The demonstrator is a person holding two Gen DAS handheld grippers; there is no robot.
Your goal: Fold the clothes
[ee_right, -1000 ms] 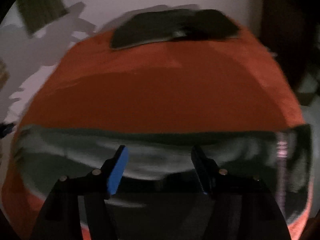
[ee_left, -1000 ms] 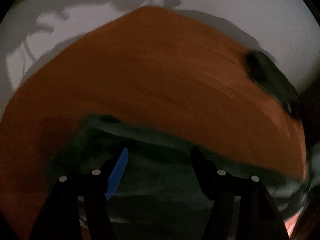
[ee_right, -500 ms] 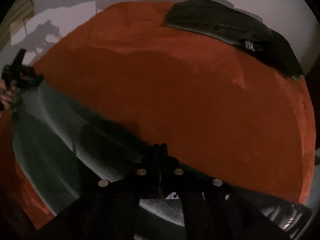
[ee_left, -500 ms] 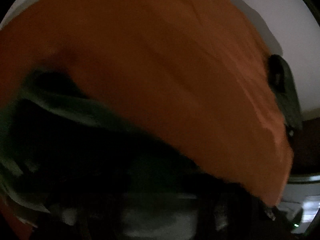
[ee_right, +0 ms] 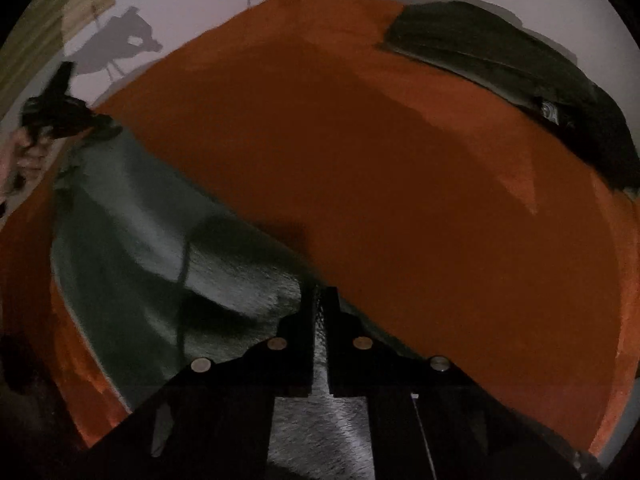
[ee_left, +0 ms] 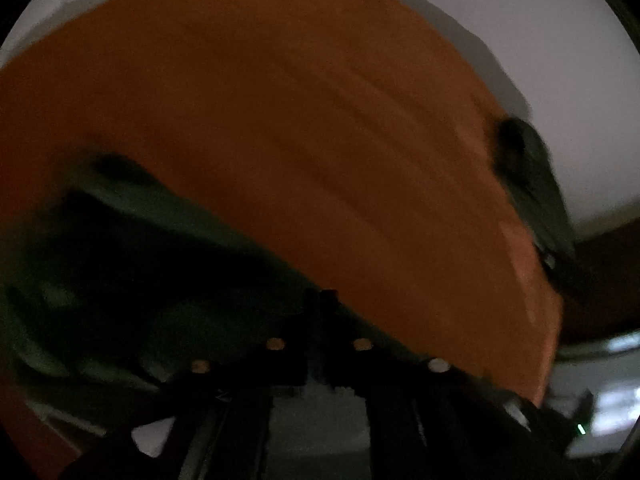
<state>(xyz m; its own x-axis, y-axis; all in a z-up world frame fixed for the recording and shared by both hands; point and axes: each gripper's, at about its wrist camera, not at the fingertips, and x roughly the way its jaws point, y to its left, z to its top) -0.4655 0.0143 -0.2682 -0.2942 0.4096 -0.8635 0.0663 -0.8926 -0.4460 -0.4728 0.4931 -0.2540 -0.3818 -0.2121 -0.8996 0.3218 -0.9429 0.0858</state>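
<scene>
Orange-covered surface [ee_right: 400, 184] with grey-green garment [ee_right: 132, 248] near, dark folded garment [ee_right: 500, 64] at far edge.

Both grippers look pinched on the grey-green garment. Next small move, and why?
Probably lift both ends together and carry them across toward the far side. The right gripper is shut on the grey-green garment, and the left gripper looks shut on its other end. The garment lies stretched between them on the orange cloth, with a dark folded garment at the far edge.

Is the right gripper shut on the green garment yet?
Yes, shut. The right gripper has its jaws nearly touching, with the green garment's edge pinched between them over the orange cloth.
</scene>
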